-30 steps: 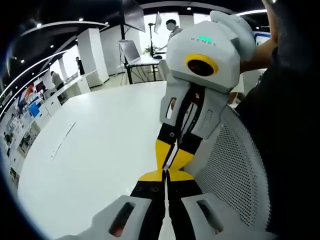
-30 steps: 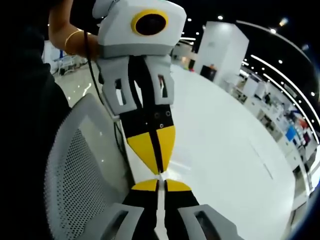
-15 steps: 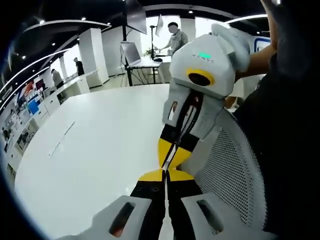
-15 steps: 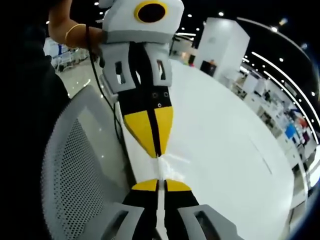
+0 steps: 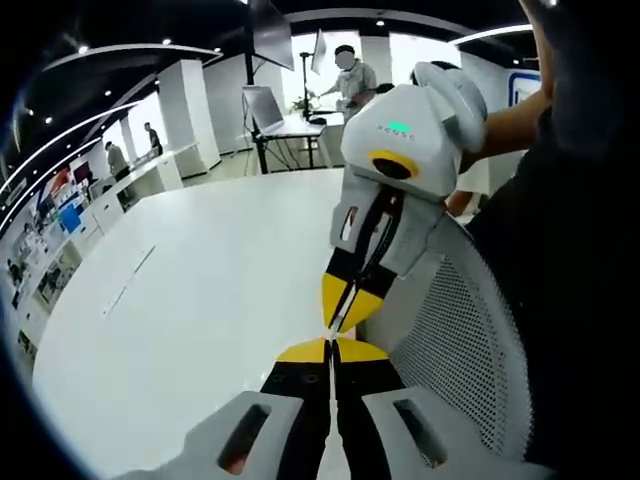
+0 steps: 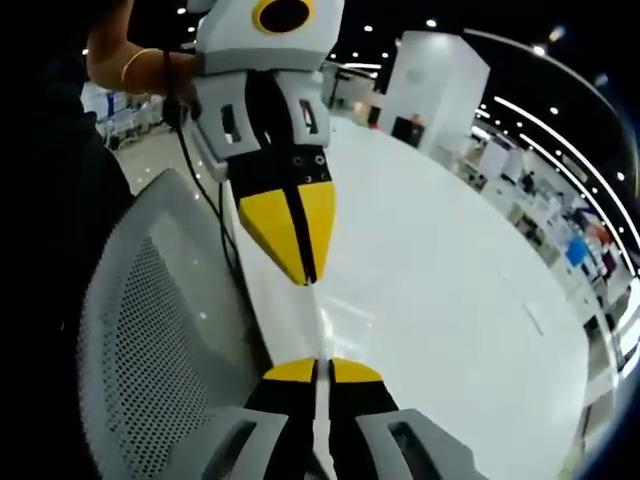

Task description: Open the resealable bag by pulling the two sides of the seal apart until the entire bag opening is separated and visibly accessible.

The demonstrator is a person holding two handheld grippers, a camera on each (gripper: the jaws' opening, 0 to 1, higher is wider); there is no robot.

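You hold the left gripper (image 5: 331, 350) and right gripper (image 6: 318, 368) pinching the clear bag (image 6: 312, 318) at centre frame, ready to part its seal.

Lighting: bright, ceiling spots and strips; glare on white table (image 6: 420, 300). Focus sharp; fisheye bending at edges.

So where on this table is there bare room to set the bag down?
The white table lies bare from the grippers out to its far curved edge. It is crowded by the mesh chair back, where the left gripper and right gripper meet tip to tip.
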